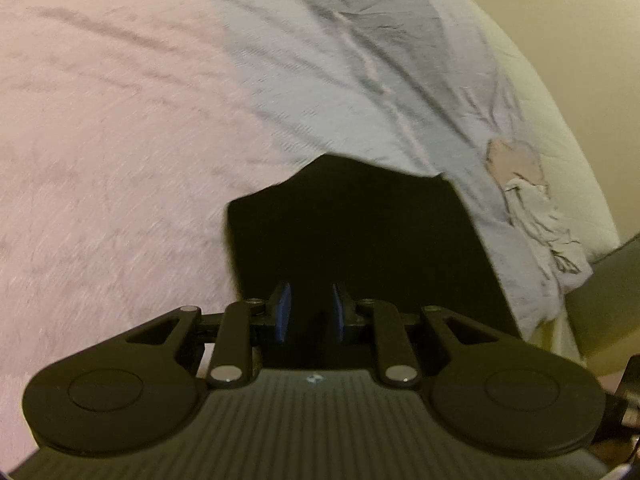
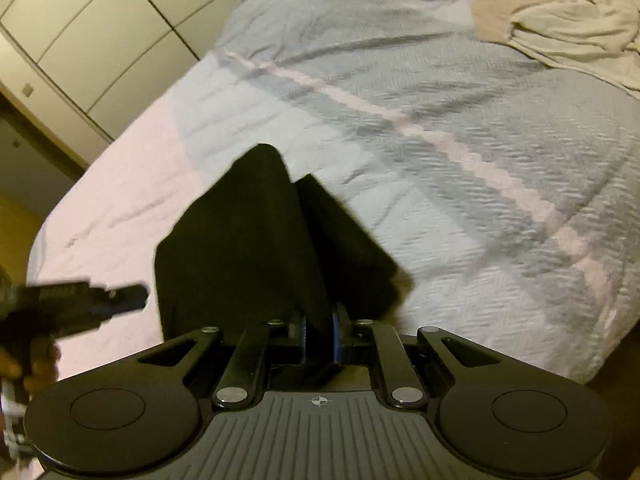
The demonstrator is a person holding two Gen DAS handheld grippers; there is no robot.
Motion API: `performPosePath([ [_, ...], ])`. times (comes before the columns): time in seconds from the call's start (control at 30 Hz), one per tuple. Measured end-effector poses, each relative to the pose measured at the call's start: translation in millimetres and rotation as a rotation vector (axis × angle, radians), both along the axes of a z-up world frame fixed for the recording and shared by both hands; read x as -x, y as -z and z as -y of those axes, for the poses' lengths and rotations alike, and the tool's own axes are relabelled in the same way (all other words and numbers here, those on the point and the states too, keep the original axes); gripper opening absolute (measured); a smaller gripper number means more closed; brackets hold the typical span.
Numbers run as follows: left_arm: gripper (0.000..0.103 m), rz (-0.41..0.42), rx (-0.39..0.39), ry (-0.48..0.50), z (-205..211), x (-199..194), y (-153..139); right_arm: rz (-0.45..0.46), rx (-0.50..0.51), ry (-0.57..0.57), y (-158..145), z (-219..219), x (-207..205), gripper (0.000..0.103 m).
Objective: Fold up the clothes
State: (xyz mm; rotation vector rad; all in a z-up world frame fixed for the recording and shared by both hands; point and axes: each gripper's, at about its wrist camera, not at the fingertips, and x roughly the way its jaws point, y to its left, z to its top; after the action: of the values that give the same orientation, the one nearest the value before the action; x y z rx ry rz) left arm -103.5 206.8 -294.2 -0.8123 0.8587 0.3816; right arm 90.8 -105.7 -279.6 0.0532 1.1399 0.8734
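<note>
A black garment (image 2: 240, 240) hangs folded in front of my right gripper (image 2: 319, 320), which is shut on its near edge; the cloth rises in two dark flaps above the bed. My left gripper (image 2: 136, 294) shows blurred at the left of the right wrist view, its tip just short of the garment's left edge. In the left wrist view the same black garment (image 1: 352, 232) fills the space ahead of the left gripper (image 1: 310, 296). Its blue pads (image 1: 282, 312) stand apart with their inner faces showing, and I see no cloth pinched between them.
The bed carries a blue-grey quilt (image 2: 440, 160) with a pale pink stripe, and a pink sheet (image 1: 100, 140) at one side. A crumpled white and beige garment (image 2: 560, 12) lies at the far corner. Cream wardrobe doors (image 2: 80, 32) stand beyond the bed. A hand (image 2: 36, 364) holds the left gripper.
</note>
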Motion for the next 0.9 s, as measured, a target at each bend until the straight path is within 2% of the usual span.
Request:
performPosePath([
  [0.1, 0.017, -0.026, -0.001, 0.004, 9, 0, 10, 0.028, 0.022, 0.036, 10, 3, -18, 0.01],
  [0.2, 0.017, -0.054, 0.002, 0.014, 13, 1, 18, 0.004, 0.045, 0.023, 23, -2, -29, 0.011],
  [0.27, 0.017, -0.067, -0.009, 0.019, 16, 4, 16, 0.005, 0.071, 0.062, 24, 2, -32, 0.023],
  [0.3, 0.017, -0.063, -0.024, 0.018, 17, 6, 12, 0.01, 0.085, 0.092, 22, 5, -33, 0.034],
  [0.43, 0.017, -0.062, -0.088, 0.027, 12, 7, 1, 0.068, 0.108, 0.19, 8, 16, -29, 0.038],
  [0.53, 0.016, -0.063, -0.119, 0.043, 7, -1, 1, 0.107, 0.042, 0.131, -2, 10, -13, 0.038],
  [0.6, 0.016, -0.065, -0.122, 0.061, 6, -11, 6, 0.129, 0.085, 0.052, 8, -6, -3, 0.038],
  [0.67, 0.016, -0.079, -0.119, 0.066, 8, -18, 11, 0.165, 0.182, 0.047, 26, -15, 1, 0.038],
  [0.7, 0.016, -0.082, -0.115, 0.067, 10, -20, 14, 0.153, 0.192, 0.067, 32, -13, 0, 0.038],
  [0.77, 0.017, -0.081, -0.117, 0.066, 12, -18, 17, 0.08, 0.131, 0.122, 37, 2, -5, 0.039],
  [0.83, 0.017, -0.088, -0.104, 0.058, 11, -17, 19, -0.016, 0.07, 0.173, 44, 16, -13, 0.047],
  [0.9, 0.017, -0.092, -0.078, 0.042, 9, -14, 22, -0.105, 0.004, 0.21, 53, 26, -22, 0.047],
])
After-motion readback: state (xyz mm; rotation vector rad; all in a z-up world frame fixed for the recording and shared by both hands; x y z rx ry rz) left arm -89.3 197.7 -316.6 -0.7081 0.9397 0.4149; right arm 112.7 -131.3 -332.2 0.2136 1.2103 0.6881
